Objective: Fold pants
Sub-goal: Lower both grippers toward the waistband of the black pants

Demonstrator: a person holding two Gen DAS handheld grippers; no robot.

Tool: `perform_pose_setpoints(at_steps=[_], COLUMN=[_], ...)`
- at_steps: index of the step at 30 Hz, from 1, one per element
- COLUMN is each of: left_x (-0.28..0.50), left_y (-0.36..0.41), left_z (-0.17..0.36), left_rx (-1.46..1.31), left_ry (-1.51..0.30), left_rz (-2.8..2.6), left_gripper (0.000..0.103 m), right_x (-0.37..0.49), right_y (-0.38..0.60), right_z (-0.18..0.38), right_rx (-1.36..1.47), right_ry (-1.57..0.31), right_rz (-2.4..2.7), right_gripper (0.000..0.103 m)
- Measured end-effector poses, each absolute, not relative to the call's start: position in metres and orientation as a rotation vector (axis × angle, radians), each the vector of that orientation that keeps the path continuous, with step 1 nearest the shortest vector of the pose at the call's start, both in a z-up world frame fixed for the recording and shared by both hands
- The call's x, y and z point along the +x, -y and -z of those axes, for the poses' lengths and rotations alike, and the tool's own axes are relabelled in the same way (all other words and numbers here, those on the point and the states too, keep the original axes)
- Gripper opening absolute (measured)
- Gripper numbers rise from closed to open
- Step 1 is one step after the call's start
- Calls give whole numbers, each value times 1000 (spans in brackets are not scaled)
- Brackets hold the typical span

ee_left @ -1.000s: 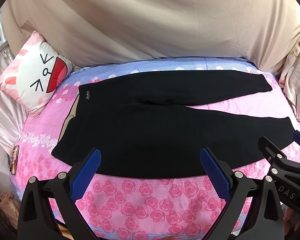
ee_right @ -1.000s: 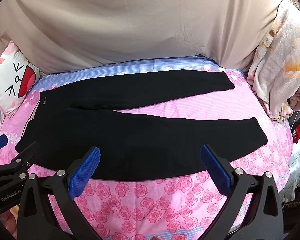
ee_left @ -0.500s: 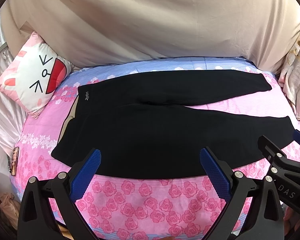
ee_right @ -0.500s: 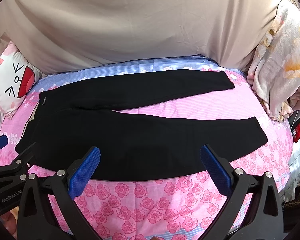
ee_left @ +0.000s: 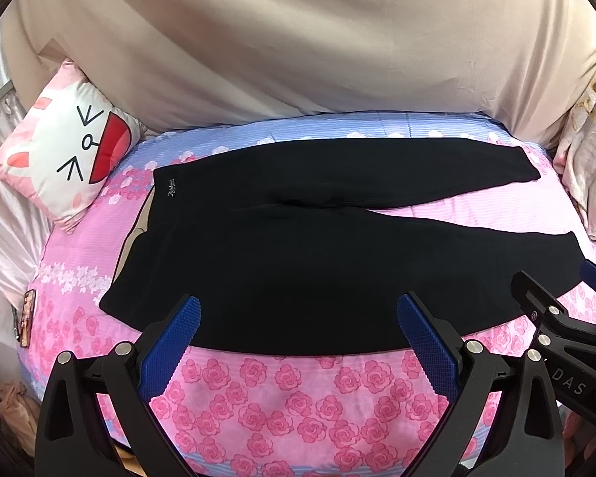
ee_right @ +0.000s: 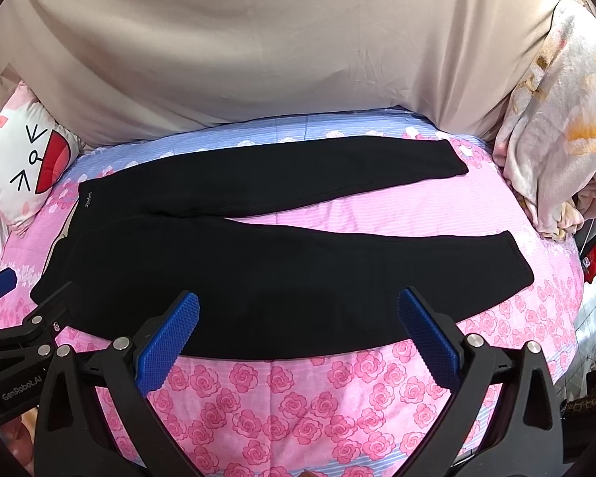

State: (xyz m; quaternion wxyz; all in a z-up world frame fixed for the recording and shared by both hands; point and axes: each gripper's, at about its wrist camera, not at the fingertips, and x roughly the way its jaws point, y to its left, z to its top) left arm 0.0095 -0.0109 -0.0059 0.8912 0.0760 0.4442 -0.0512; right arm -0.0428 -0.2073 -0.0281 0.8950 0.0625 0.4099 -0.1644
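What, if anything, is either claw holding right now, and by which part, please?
Nothing is held. The left claw and the right claw are both open above the near edge of the black pants, which lie flat and unfolded on the bed.

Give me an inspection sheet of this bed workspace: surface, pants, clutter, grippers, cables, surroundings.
Surface: bed sheet, pink with roses, blue-striped at the far edge.
Job's things: black pants spread flat and unfolded, waistband to the left, legs apart pointing right.
Clutter: cartoon pillow at far left; phone-like object at the left edge; crumpled floral blanket at right.
Grippers: left gripper and right gripper both open, holding nothing, over the near edge of the pants.
Cables: nothing seen.
Surroundings: beige drape behind the bed.
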Motion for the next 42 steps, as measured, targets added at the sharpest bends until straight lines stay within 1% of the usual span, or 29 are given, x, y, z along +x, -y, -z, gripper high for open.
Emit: perform_pose_setpoints(at_steps=[8, 15, 21, 25, 29, 34, 38, 42], left_x=[15, 29, 48, 64, 77, 98, 112, 129], left_y=[5, -18, -39, -38, -28, -11, 9, 36], left_z=[9, 10, 31, 50, 53, 58, 64, 75], left_rx=[171, 168, 202, 250, 239, 172, 156, 196], left_ry=[-926, -927, -954, -999, -990, -1046, -1042, -1045], left_rz=[118, 132, 149, 137, 139, 93, 51, 11], left_gripper=[98, 98, 98, 98, 98, 98, 98, 97], right_x=[-35, -24, -20, -13, 12, 70, 124, 171], right_y=[202, 187, 182, 202, 264, 397, 504, 605], right_z=[32, 38, 53, 56, 52, 50, 65, 85], right_rx=[130, 159, 174, 145, 143, 129, 70, 118], right_ry=[-867, -877, -897, -914, -877, -808, -820, -833], right_rz=[350, 386, 432, 461, 471, 507, 557, 569], right_gripper=[98, 98, 98, 98, 98, 98, 98, 98])
